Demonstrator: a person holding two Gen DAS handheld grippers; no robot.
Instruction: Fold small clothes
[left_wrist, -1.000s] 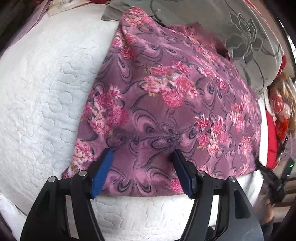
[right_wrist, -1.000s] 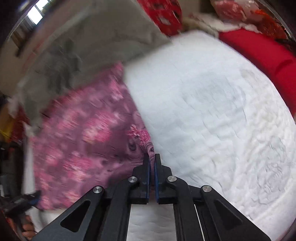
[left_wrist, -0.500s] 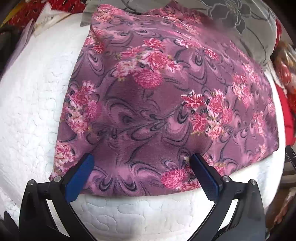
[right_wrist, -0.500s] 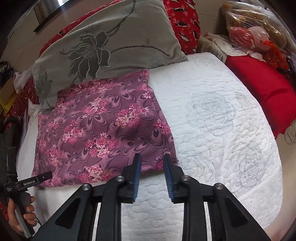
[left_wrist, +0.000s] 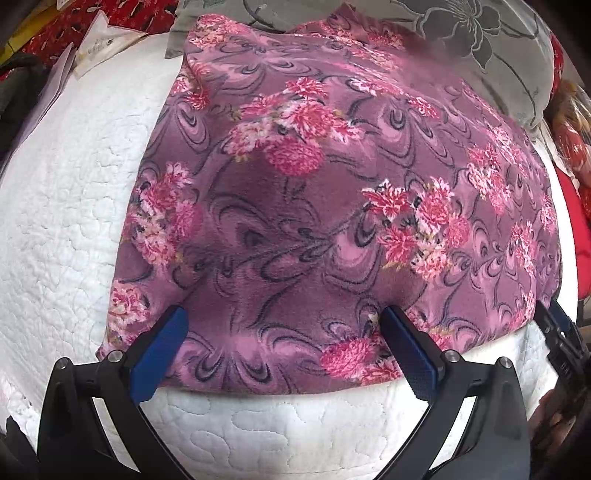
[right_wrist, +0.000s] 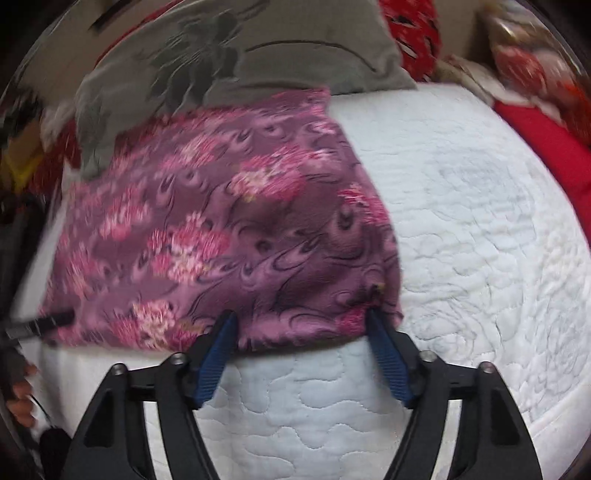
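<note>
Purple fleece cloth (left_wrist: 332, 206) with pink flower clusters and dark swirl lines, fuzzy nap, lying as a folded rectangle on the white quilted bed (left_wrist: 59, 229). Surface mostly flat, a soft hump near the middle, near edge rounded and thick like a fold. Far edge lies against the gray flower-print pillow (left_wrist: 480, 44). Papers (left_wrist: 99, 48) sit at the bed's far left corner.

Left tool (left_wrist: 282, 339): spread wide, blue pads either side of the cloth's near edge, left of its middle. Left pad (left_wrist: 159, 358) is at the near left corner, right pad at a pink flower cluster on the edge. Both tips overlap the cloth in the view; whether they touch it I cannot tell. Nothing gripped.

Right tool (right_wrist: 303, 328): also spread wide, nothing gripped, at the cloth's (right_wrist: 221, 229) near right corner. Its right fingertip (right_wrist: 384, 347) is right at the corner, the left one further along the near edge. Right wrist view is motion-blurred, so contact unclear. Bed (right_wrist: 480, 221) stretches bare to the right of the cloth, with the pillow (right_wrist: 240, 55) behind it.

Each tool shows in the other's view: right one at the far right edge of the left view, near the cloth's right corner.
</note>
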